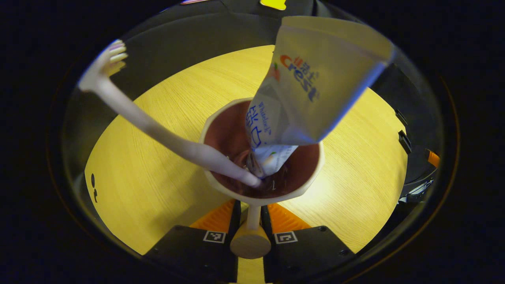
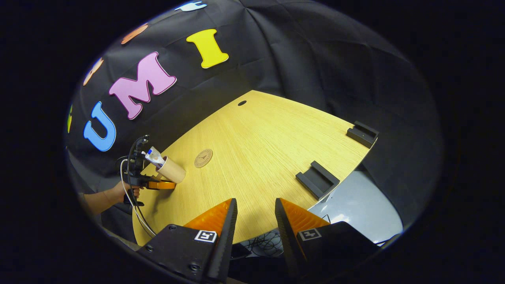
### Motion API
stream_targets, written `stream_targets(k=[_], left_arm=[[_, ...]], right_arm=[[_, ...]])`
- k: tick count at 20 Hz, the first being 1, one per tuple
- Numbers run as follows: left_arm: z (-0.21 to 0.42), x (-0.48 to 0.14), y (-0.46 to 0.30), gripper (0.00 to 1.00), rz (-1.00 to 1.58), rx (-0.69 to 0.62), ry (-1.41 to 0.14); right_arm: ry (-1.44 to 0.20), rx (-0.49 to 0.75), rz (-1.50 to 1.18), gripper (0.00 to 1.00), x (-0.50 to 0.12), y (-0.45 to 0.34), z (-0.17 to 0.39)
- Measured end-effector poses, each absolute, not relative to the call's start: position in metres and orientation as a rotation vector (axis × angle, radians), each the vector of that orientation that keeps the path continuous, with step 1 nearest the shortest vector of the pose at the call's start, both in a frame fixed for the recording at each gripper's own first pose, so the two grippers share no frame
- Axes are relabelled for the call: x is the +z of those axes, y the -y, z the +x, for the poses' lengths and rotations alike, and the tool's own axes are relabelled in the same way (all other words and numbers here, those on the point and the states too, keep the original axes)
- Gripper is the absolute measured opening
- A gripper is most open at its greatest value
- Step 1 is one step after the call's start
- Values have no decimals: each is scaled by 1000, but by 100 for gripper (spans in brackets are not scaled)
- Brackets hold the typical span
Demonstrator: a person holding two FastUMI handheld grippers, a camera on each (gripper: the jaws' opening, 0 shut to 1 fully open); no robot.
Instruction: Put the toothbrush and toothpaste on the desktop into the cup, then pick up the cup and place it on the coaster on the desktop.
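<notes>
The left gripper point(image 1: 250, 215) is clamped on the handle of the cream, dark-lined cup point(image 1: 303, 185), seemingly lifted above the yellow wooden desktop point(image 1: 150, 173). The white toothbrush point(image 1: 158, 132) and white toothpaste tube point(image 1: 311, 86) stand inside. The right gripper point(image 2: 256, 221) hangs parted, well apart from the round brown coaster point(image 2: 203, 158).

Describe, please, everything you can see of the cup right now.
The cup is cream outside and dark reddish-brown inside, seemingly ceramic or plastic, with a side handle ending in a round knob. The left claw is shut on that handle. A white toothbrush and a toothpaste tube stand leaning inside. In the right gripper view it is tilted near the desk's edge.
</notes>
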State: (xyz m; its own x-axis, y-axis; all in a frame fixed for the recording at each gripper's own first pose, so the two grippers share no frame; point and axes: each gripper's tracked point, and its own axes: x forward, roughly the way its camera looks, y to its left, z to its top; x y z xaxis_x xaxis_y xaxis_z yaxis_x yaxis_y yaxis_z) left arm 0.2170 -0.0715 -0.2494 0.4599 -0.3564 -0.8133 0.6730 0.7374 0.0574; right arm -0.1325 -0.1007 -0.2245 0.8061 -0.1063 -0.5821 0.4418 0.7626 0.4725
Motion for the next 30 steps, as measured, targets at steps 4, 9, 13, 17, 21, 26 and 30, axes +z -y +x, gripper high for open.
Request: stream_targets(k=[4, 9, 13, 17, 21, 26, 30], left_arm=[[222, -249, 71, 28, 416, -635, -843], [216, -230, 80, 32, 404, -648, -801], [212, -212, 112, 28, 375, -676, -792], [217, -206, 151, 28, 403, -703, -782], [220, -207, 186, 28, 419, -719, -785], [226, -216, 208, 32, 428, -706, -802], [230, -221, 215, 32, 434, -691, -808]], right_arm=[[-572, -301, 629, 59, -225, 101, -130], [-584, -288, 631, 60, -228, 105, -129], [-588, -279, 640, 59, -229, 113, -123], [-593, -277, 640, 60, -231, 128, -123], [-595, -278, 641, 60, -231, 150, -123], [-603, -284, 649, 60, -235, 167, -126], [-613, -287, 656, 60, -239, 178, -129]])
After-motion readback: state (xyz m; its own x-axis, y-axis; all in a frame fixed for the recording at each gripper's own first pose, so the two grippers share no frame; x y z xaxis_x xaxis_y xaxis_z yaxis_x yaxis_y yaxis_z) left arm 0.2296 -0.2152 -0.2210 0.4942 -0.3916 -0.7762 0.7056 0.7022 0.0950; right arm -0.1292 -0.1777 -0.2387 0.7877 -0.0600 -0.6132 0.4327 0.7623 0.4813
